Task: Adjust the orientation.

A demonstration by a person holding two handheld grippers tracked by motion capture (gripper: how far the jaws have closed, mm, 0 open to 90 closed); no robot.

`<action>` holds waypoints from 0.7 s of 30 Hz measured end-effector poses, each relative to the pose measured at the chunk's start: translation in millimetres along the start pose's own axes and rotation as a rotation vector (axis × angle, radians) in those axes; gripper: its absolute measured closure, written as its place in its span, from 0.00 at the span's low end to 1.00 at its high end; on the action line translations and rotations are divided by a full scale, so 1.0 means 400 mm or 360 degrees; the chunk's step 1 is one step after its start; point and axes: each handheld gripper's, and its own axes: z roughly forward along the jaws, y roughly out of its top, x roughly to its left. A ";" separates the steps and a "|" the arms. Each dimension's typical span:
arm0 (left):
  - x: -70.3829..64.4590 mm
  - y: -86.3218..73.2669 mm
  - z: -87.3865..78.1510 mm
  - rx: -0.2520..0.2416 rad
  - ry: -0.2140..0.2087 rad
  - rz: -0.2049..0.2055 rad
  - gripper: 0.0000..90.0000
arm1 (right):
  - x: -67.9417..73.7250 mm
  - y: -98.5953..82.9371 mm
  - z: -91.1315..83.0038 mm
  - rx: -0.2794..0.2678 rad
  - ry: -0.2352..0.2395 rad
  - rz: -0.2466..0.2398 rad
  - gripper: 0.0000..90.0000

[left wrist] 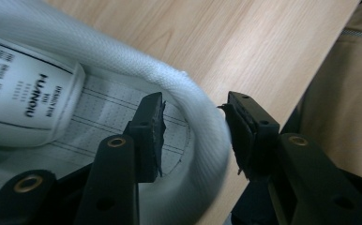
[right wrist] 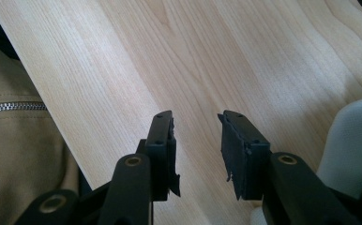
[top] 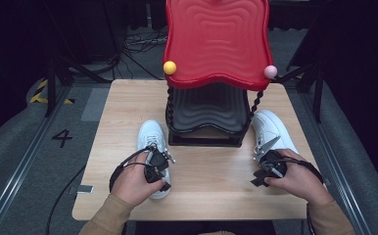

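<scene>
In the left gripper view the left gripper (left wrist: pixel 193 131) has its jaws spread astride the heel collar of the left white sneaker (left wrist: pixel 202 140), one jaw inside over the printed insole, one outside; the jaws have not closed on the collar. In the right gripper view the right gripper (right wrist: pixel 198 145) is parted over bare wood, the right white sneaker (right wrist: pixel 352 145) at the frame's right edge. The high view places both shoes lower centre on the wooden table (top: pixel 211 176), flanking the black-based rack (top: pixel 206 117) with its red wavy top (top: pixel 216 39). Beyond it, grey floor and cables lie in a dark room.
</scene>
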 end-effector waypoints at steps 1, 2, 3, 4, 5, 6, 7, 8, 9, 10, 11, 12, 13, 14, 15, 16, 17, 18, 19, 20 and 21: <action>0.002 0.002 0.009 0.0017 -0.0008 -0.0005 0.66 | 0.000 0.000 0.000 0.0000 0.0000 0.0000 0.72; 0.004 0.006 0.022 0.0031 -0.0022 -0.0013 0.68 | -0.001 -0.001 0.001 0.0001 0.0002 0.0006 0.72; 0.004 0.006 0.022 0.0031 -0.0022 -0.0013 0.68 | -0.001 -0.001 0.002 0.0003 0.0004 0.0008 0.72; 0.004 0.012 0.035 0.0070 -0.0012 -0.0038 0.69 | -0.001 -0.002 0.003 0.0008 0.0002 0.0004 0.72; 0.006 0.014 0.038 0.0075 -0.0009 -0.0114 0.68 | -0.001 -0.003 0.003 0.0009 0.0001 0.0005 0.72; 0.006 0.014 0.038 0.0075 -0.0009 -0.0114 0.67 | -0.001 -0.003 0.003 0.0009 0.0001 0.0005 0.72; 0.005 0.015 0.041 0.0071 -0.0008 -0.0159 0.67 | -0.001 -0.003 0.003 0.0009 0.0002 0.0008 0.72; 0.004 0.015 0.042 0.0073 0.0006 -0.0180 0.66 | -0.001 -0.002 0.004 0.0007 0.0007 0.0009 0.72; 0.002 0.016 0.043 0.0079 0.0021 -0.0193 0.66 | -0.001 -0.001 0.005 0.0008 0.0005 0.0006 0.72; 0.000 0.016 0.043 0.0079 0.0026 -0.0193 0.66 | 0.000 0.001 0.008 0.0011 0.0012 0.0007 0.72; 0.001 0.016 0.043 0.0071 0.0020 -0.0195 0.66 | 0.000 0.003 0.010 0.0014 0.0013 0.0003 0.72; 0.001 0.015 0.043 0.0063 0.0004 -0.0186 0.68 | 0.001 0.004 0.013 0.0021 0.0010 -0.0001 0.72; 0.001 0.015 0.043 0.0063 0.0004 -0.0186 0.69 | 0.001 0.004 0.013 0.0021 0.0010 -0.0001 0.72; 0.004 0.014 0.041 0.0067 -0.0017 -0.0171 0.69 | 0.002 0.004 0.015 0.0028 0.0012 -0.0007 0.72; 0.007 0.012 0.041 0.0057 -0.0030 -0.0163 0.71 | 0.004 0.004 0.017 0.0026 0.0015 -0.0005 0.72; 0.008 0.011 0.040 0.0060 -0.0041 -0.0166 0.72 | 0.004 0.003 0.016 0.0021 0.0016 -0.0006 0.71; 0.009 0.012 0.040 0.0064 -0.0047 -0.0156 0.72 | 0.004 0.002 0.014 0.0017 0.0014 -0.0009 0.71; 0.010 0.011 0.040 0.0065 -0.0055 -0.0155 0.73 | 0.003 0.000 0.011 0.0013 0.0014 0.0002 0.71; 0.012 0.010 0.040 0.0064 -0.0069 -0.0161 0.74 | 0.001 -0.003 0.009 0.0008 0.0010 0.0001 0.72; 0.016 0.009 0.039 0.0060 -0.0091 -0.0167 0.74 | 0.000 -0.005 0.008 0.0006 0.0006 0.0006 0.71; 0.019 0.007 0.038 0.0061 -0.0114 -0.0174 0.75 | 0.000 -0.006 0.007 0.0002 0.0004 0.0009 0.71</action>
